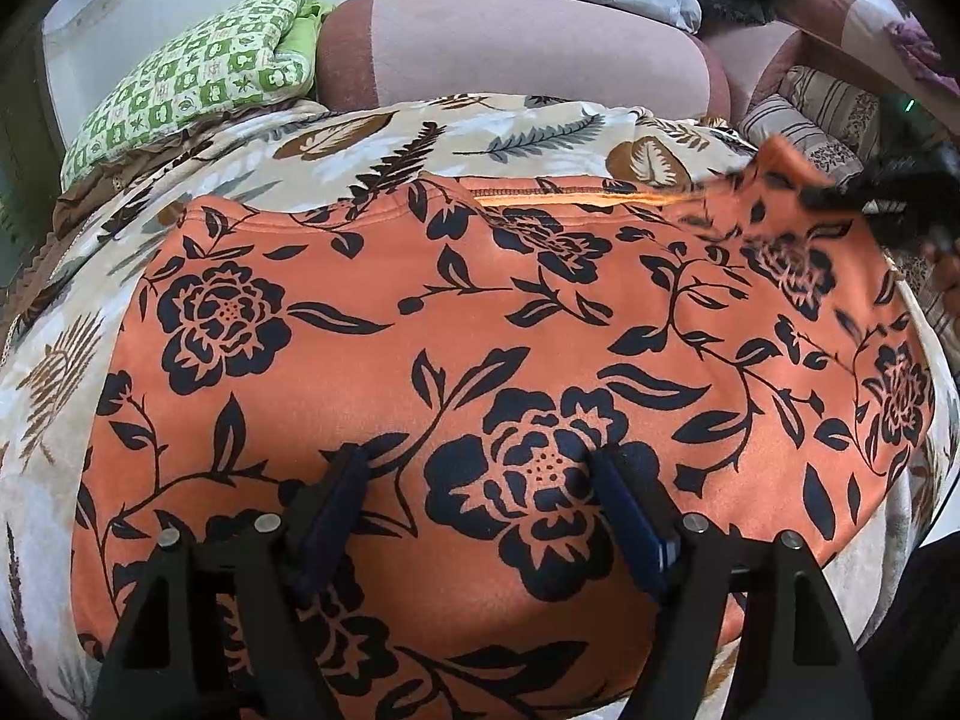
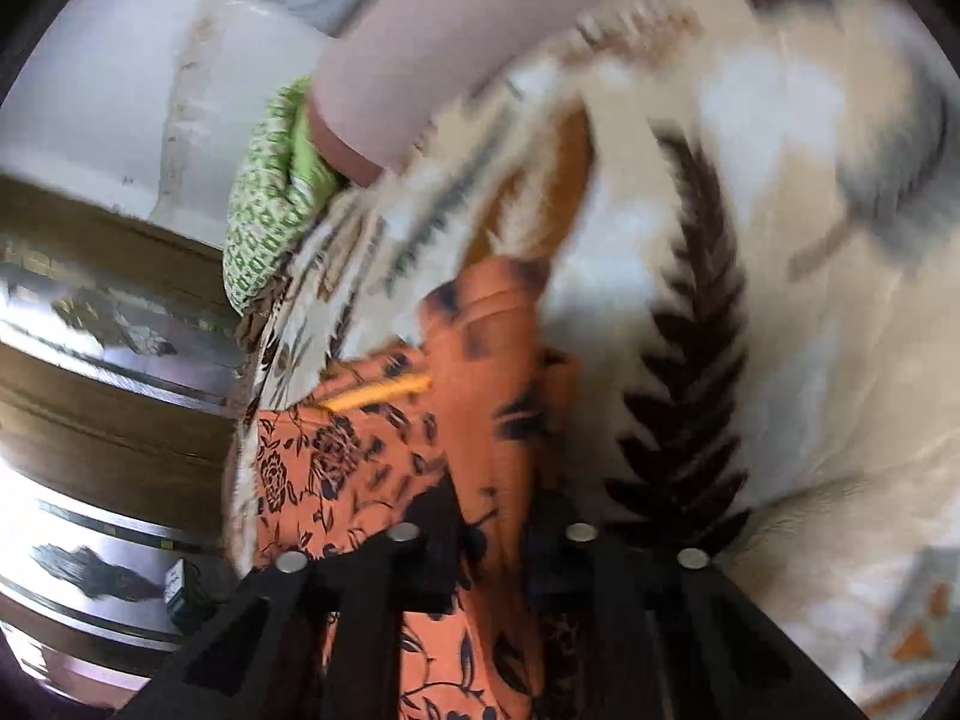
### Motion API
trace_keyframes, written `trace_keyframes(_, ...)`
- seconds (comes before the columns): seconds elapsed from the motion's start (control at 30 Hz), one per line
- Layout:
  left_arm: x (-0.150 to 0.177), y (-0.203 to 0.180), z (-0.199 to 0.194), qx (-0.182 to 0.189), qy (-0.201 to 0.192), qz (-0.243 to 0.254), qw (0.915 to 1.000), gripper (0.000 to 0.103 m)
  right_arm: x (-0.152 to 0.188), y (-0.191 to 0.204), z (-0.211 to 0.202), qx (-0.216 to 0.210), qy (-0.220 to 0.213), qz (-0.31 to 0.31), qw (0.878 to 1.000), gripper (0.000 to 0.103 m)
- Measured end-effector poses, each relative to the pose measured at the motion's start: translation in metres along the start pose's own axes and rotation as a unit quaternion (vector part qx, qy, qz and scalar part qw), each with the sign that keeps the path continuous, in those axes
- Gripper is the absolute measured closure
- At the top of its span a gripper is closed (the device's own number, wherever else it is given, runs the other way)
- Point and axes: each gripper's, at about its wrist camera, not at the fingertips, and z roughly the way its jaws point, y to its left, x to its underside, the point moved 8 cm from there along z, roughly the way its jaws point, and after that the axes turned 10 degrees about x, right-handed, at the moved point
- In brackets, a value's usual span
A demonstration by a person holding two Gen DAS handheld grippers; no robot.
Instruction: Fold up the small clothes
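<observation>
- One orange garment with a black rose-and-leaf print (image 1: 480, 324) lies spread on a cream bedspread patterned with brown and grey leaves (image 1: 336, 144).
- Left gripper (image 1: 480, 468) hovers over the garment's near middle, its tongs spread wide around a printed rose and holding nothing.
- Right gripper (image 2: 492, 516) pinches the garment's far right corner (image 2: 498, 348), the cloth lifted and bunched; this view is blurred.
- Far left, a green-and-white checked pillow (image 1: 198, 72) rests beside a pink bolster (image 1: 510, 48).
</observation>
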Motion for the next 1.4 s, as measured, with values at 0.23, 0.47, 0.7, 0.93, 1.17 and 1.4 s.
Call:
trace_keyframes(0.23,0.001,-0.002,0.001,-0.003,-0.002,0.002,1.0000,0.024,0.015,-0.065,0.031,0.048,0.037,0.074,0.995,0.073)
trace_keyframes(0.47,0.000,-0.001,0.000,0.000,0.004,-0.001,1.0000,0.024,0.012,-0.038,-0.028,0.074,-0.050,0.039,0.995,0.052)
trace_keyframes(0.7,-0.013,0.021,-0.038,0.030,-0.002,-0.063,0.9976,0.024,0.043,-0.002,-0.027,0.127,-0.044,-0.031,0.990,0.044)
trace_keyframes(0.93,0.023,0.123,-0.099,0.032,-0.020,-0.205,0.9781,0.024,0.092,0.084,-0.010,0.043,-0.035,-0.077,0.995,0.041)
trace_keyframes(1.17,0.060,0.159,-0.093,0.162,0.020,-0.340,0.9263,0.025,0.118,0.089,0.037,0.016,0.020,-0.043,0.999,0.041)
trace_keyframes(1.4,0.067,0.169,-0.074,0.196,0.039,-0.397,0.8960,0.031,0.116,0.079,0.040,-0.028,0.044,0.012,0.999,0.040)
